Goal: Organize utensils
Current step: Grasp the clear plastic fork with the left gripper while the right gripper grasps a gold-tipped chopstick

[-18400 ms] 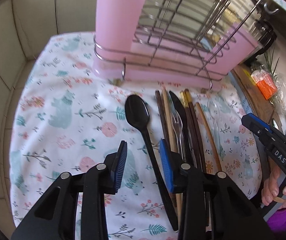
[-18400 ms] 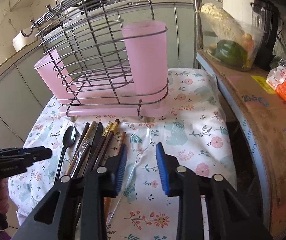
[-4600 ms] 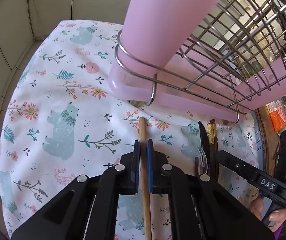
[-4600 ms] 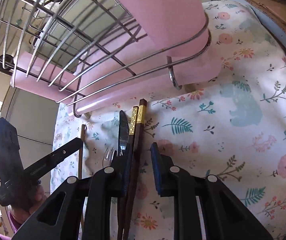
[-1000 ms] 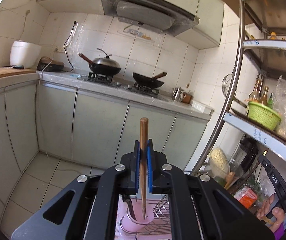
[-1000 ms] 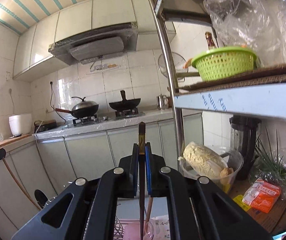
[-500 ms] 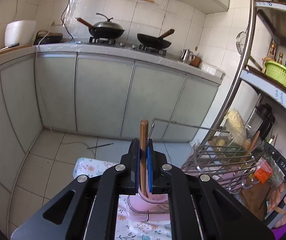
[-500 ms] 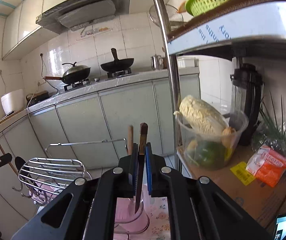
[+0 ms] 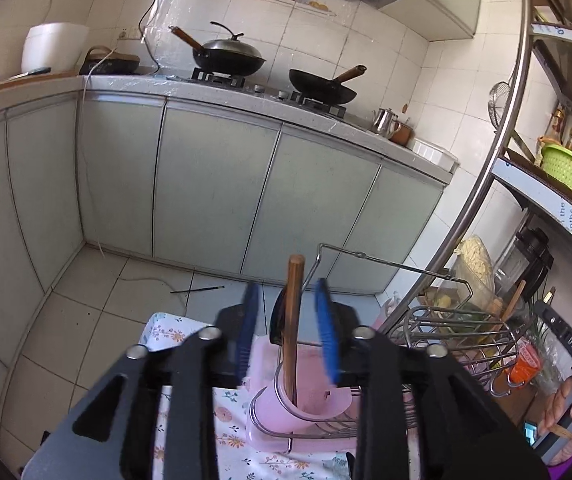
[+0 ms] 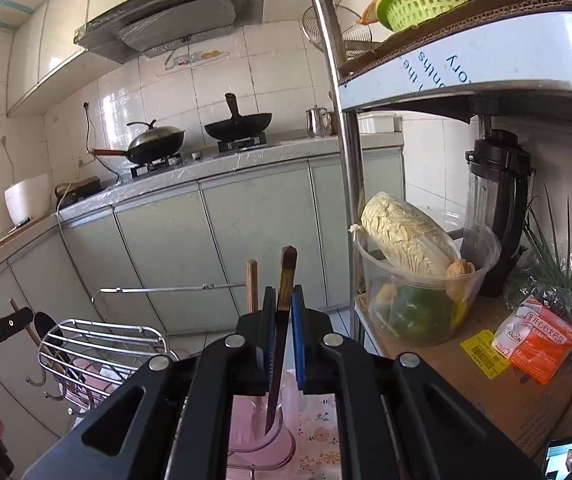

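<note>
In the left wrist view my left gripper (image 9: 287, 332) hovers over a pink cup (image 9: 310, 404) at the end of the wire rack (image 9: 458, 336). Its jaws are opening. A wooden chopstick (image 9: 294, 312) stands in that cup between the blue pads (image 9: 247, 328), which no longer touch it. In the right wrist view my right gripper (image 10: 283, 320) is shut on a dark chopstick (image 10: 287, 280) with a gold band. Its tip reaches into the other pink cup (image 10: 261, 432). A second wooden chopstick (image 10: 251, 284) stands just behind. A black spoon (image 10: 43, 326) sticks up at the rack's (image 10: 97, 344) far end.
The rack sits on a flowered cloth (image 9: 221, 420). To the right a cardboard surface (image 10: 446, 364) carries a clear bowl of cabbage (image 10: 410, 240), a blender (image 10: 498, 208) and an orange packet (image 10: 534, 336). A steel shelf pole (image 10: 350, 184) rises close by. A hand (image 9: 570, 420) holds the right gripper.
Both grippers have come down over the pink cups. The left jaws have parted from the wooden chopstick, which now stands in its cup. The right jaws stay shut on the dark chopstick.
</note>
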`<control>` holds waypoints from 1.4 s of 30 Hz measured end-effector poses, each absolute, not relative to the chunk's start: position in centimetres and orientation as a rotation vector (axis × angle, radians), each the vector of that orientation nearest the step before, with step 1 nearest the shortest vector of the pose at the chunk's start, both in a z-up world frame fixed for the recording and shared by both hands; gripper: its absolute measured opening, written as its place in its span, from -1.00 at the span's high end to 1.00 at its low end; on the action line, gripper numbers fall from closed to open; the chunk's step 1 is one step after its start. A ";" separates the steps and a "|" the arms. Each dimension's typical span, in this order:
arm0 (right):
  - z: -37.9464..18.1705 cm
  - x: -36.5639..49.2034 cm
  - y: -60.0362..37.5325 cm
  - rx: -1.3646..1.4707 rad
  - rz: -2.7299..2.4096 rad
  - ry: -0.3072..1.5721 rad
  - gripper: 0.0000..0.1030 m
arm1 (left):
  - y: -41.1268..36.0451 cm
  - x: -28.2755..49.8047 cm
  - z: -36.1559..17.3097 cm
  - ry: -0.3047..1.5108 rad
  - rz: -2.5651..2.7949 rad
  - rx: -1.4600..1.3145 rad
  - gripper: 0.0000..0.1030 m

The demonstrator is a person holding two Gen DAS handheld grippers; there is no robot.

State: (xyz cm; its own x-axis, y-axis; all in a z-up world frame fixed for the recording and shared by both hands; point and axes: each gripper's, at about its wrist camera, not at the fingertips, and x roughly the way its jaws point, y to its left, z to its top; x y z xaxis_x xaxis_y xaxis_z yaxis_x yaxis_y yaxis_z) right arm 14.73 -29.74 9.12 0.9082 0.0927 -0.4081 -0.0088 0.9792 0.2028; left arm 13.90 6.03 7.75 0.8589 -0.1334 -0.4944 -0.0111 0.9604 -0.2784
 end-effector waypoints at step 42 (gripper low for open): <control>-4.8 6.3 -28.6 0.378 0.303 0.844 0.58 | -5.7 9.4 -8.2 1.195 -0.317 -0.194 0.29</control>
